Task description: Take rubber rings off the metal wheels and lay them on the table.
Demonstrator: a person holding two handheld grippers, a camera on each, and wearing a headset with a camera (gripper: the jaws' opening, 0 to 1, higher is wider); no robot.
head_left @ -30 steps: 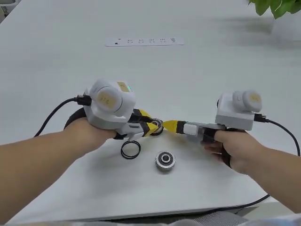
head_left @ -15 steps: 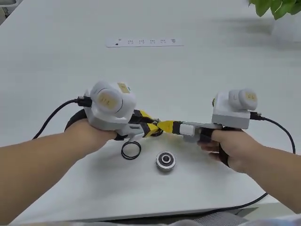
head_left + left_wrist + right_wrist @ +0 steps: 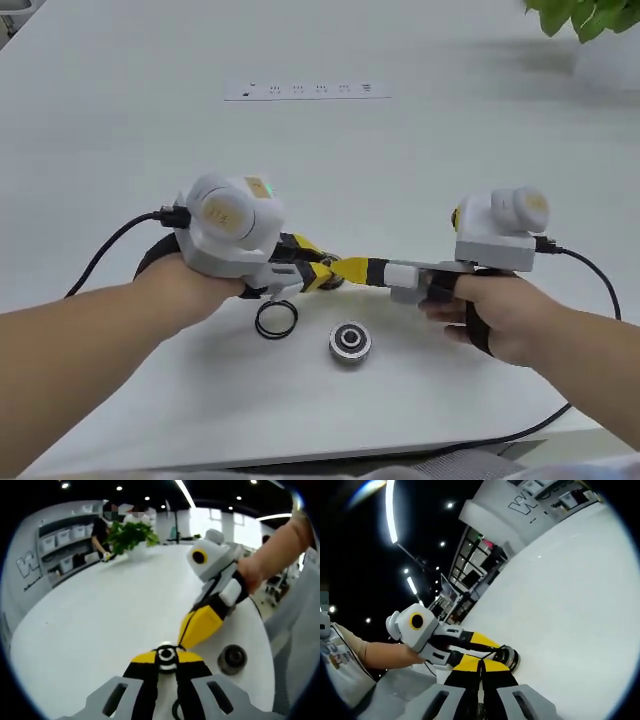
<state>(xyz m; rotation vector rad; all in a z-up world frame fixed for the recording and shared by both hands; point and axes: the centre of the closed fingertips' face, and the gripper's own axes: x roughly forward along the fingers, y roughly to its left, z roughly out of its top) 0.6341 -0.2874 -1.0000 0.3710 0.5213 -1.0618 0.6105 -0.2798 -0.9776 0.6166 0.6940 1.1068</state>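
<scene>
Left gripper (image 3: pixel 320 273) jaws clamp the metal wheel (image 3: pixel 166 656) just above the bench (image 3: pixel 400 150). Right gripper (image 3: pixel 480 666) jaws are pinched shut, apparently on its rubber ring (image 3: pixel 494 652). Peel steadily toward 3 o'clock, wheel clamped firm.

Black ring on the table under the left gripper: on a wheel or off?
Off. The rubber ring lies flat on the table, bare tabletop showing through it, apart from the metal wheel beside it.
</scene>
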